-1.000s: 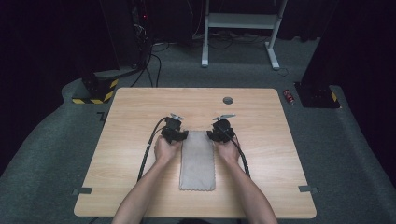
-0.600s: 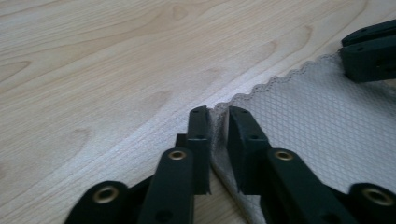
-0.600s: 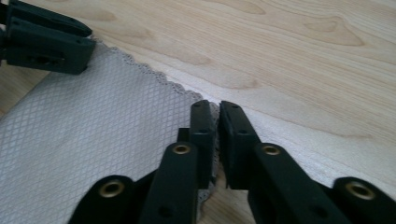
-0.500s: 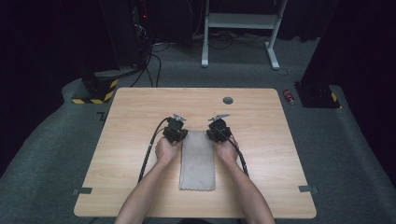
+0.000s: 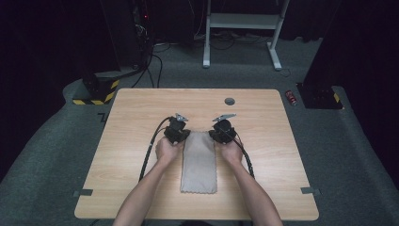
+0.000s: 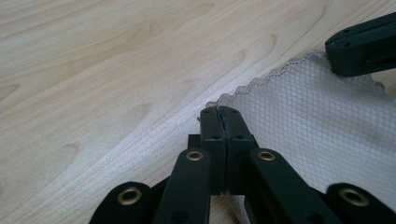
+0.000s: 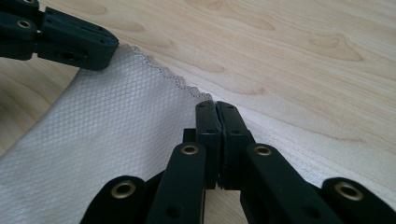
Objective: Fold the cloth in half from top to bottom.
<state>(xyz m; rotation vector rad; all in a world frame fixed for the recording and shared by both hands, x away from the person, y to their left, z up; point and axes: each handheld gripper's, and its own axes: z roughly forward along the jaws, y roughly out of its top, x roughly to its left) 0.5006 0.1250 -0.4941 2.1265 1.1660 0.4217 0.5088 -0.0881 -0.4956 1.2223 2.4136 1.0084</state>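
Note:
A grey mesh cloth (image 5: pixel 199 162) lies lengthwise in the middle of the wooden table (image 5: pixel 136 113). My left gripper (image 5: pixel 183 136) is at its far left corner and my right gripper (image 5: pixel 216 136) at its far right corner. In the left gripper view the jaws of the left gripper (image 6: pixel 219 112) are pressed together on the scalloped corner of the cloth (image 6: pixel 317 121), with the right gripper (image 6: pixel 364 44) farther off on the same edge. In the right gripper view the right gripper (image 7: pixel 215 106) is shut on the other corner of the cloth (image 7: pixel 102 135), and the left gripper (image 7: pixel 70 44) is beyond.
A round grey grommet (image 5: pixel 229 100) sits near the table's far edge. On the floor behind are a small red can (image 5: pixel 292 97), a yellow-and-black striped base (image 5: pixel 94 96), cables and a white desk frame (image 5: pixel 244 21). Bare wood lies on both sides of the cloth.
Both hands have kept their place at the cloth's far end. The grippers have shifted only slightly over the two corners.

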